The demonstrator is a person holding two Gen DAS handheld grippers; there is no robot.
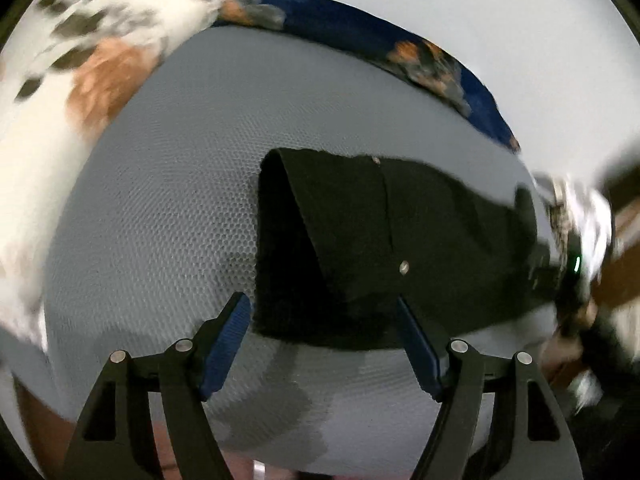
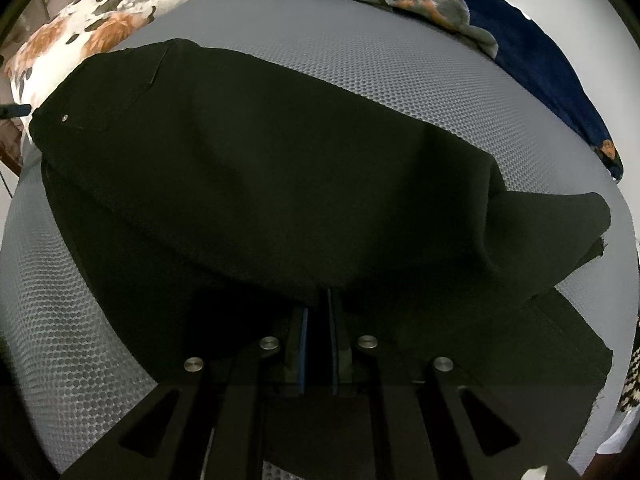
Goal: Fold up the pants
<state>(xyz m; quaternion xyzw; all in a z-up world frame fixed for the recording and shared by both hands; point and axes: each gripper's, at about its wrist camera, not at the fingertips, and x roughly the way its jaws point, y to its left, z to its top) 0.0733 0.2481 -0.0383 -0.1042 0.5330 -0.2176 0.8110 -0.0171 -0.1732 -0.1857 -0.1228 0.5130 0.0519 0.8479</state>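
Black pants [image 1: 380, 240] lie folded on a grey mesh mattress [image 1: 160, 200], a metal button showing near the waistband. My left gripper [image 1: 320, 300] hovers at the pants' near edge, open, its blue pads wide apart and pressing on nothing. In the right wrist view the pants [image 2: 280, 160] spread across the mattress [image 2: 360, 60], one fold raised at the right. My right gripper [image 2: 318, 296] is shut on the near edge of the black cloth, which drapes over its fingertips. It shows in the left view as a blurred device with a green light [image 1: 572, 248] at the pants' far right end.
A white pillow with orange and grey flowers [image 2: 100, 20] lies at the far left [image 1: 80, 80]. A navy floral blanket [image 2: 540, 60] runs along the mattress's far edge [image 1: 360, 20]. Brown wood [image 1: 624, 216] shows at the right.
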